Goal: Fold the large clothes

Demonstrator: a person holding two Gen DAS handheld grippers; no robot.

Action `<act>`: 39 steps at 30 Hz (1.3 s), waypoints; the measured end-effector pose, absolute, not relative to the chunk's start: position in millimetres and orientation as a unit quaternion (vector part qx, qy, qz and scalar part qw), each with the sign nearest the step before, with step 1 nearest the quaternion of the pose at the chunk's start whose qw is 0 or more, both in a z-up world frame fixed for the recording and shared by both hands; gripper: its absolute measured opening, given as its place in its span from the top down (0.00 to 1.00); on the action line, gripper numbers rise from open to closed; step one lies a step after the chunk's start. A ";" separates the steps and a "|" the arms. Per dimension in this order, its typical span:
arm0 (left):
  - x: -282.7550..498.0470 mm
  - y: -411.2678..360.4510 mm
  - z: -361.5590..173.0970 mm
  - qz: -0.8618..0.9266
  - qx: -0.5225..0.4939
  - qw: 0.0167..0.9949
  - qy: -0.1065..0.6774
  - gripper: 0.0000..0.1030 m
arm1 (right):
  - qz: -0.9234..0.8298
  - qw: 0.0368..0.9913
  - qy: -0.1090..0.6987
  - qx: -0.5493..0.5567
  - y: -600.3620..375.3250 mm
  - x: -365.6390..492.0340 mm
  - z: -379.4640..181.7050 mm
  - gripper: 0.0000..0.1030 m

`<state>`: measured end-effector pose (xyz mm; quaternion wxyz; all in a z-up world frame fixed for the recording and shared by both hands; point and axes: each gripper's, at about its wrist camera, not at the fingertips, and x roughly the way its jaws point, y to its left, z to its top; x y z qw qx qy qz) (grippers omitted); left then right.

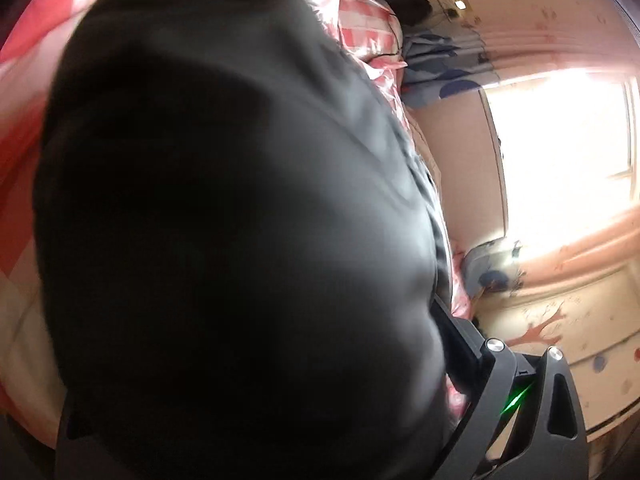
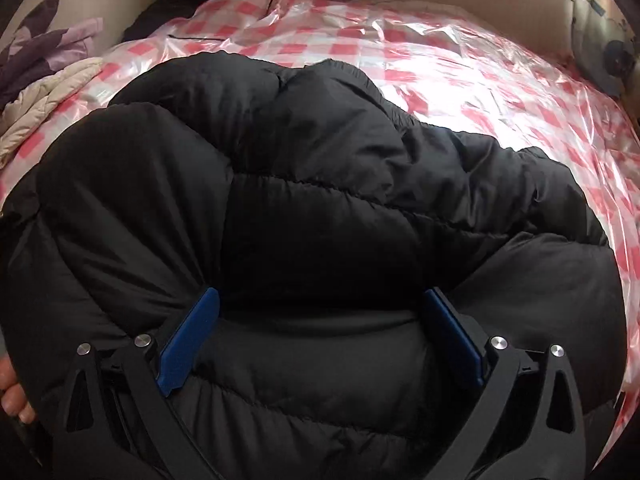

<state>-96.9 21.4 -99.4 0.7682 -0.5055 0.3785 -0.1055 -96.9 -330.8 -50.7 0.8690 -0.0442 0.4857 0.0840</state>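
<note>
Pink-and-white checked bedding under a crinkled clear plastic sheet (image 2: 460, 64) fills the background, and on it lies the black puffer jacket (image 2: 320, 184), a bulky quilted heap occupying most of the right wrist view. The right gripper (image 2: 320, 320) stands with its blue pads (image 2: 192, 340) spread wide, one on each side of a thick roll of the jacket's padding, pressing into it rather than pinching it; the jaws are not closed on anything. The left gripper (image 1: 460, 344) is mostly buried: dark fabric drapes over its camera and hides one finger entirely, so I cannot tell whether it is clamped on the jacket or simply covered by it (the blur does not help). To fold well from here, my judgement is that the right gripper should take a thinner bite, at a seam or hem rather than across the fat roll, since slippery down padding tends to squirm out of a wide grasp. Both tools should then lift together and lay the fold flat, pressing air out along the quilting. A beige garment (image 2: 44, 96) lies at the bed's left edge, near the jacket, and a bright window (image 1: 560, 152) shows beyond the bed; the plastic may slide underneath, so slow pulls seem wise.
</note>
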 end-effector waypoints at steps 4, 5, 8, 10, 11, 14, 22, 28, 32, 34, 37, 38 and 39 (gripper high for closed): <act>-93.7 15.8 -94.0 -0.133 -0.485 0.779 0.375 0.11 | 0.079 0.887 0.454 -0.027 -327.9 -119.6 -27.4 0.06; -92.3 15.7 -93.4 -0.144 -0.483 0.779 0.373 0.20 | 0.083 0.884 0.459 -0.033 -323.7 -126.3 -31.5 0.06; -87.6 13.2 -89.2 -0.168 -0.470 0.779 0.379 0.47 | 0.086 0.877 0.470 -0.049 -319.8 -130.4 -50.9 0.06; -88.8 7.7 -76.4 -0.169 -0.437 0.798 0.379 0.58 | 0.083 0.873 0.480 -0.040 -321.0 -129.9 -49.6 0.06; -90.5 4.3 -68.8 -0.172 -0.421 0.807 0.377 0.63 | 0.080 0.871 0.483 -0.040 -319.9 -130.3 -47.7 0.06; -103.8 -22.9 -23.7 -0.189 -0.328 0.855 0.355 0.66 | 0.071 0.875 0.475 -0.062 -309.0 -132.3 -53.7 0.06; -146.5 -177.7 58.7 -0.238 0.000 0.922 0.306 0.66 | 0.086 0.874 0.474 -0.067 -316.0 -125.7 -66.5 0.06; -168.9 -258.4 68.7 -0.296 0.112 0.906 0.281 0.63 | 0.075 0.868 0.488 -0.045 -369.1 -178.1 -45.4 0.06; -184.8 -300.5 60.9 -0.298 0.184 0.899 0.264 0.63 | 0.185 0.857 0.441 0.191 -456.3 -216.5 -27.6 0.06; -190.6 -322.9 50.0 -0.306 0.220 0.886 0.268 0.63 | 0.208 0.841 0.403 0.296 -501.7 -230.2 -22.8 0.06; -204.1 -362.6 28.8 -0.320 0.293 0.860 0.269 0.63 | 0.183 0.863 0.337 0.328 -559.1 -248.5 6.8 0.06; -209.7 -375.3 20.7 -0.328 0.317 0.849 0.268 0.63 | 0.176 0.871 0.324 0.325 -566.6 -252.6 16.3 0.06; -212.1 -383.6 14.7 -0.334 0.333 0.841 0.266 0.63 | 0.167 0.884 0.300 0.316 -577.6 -257.3 36.0 0.06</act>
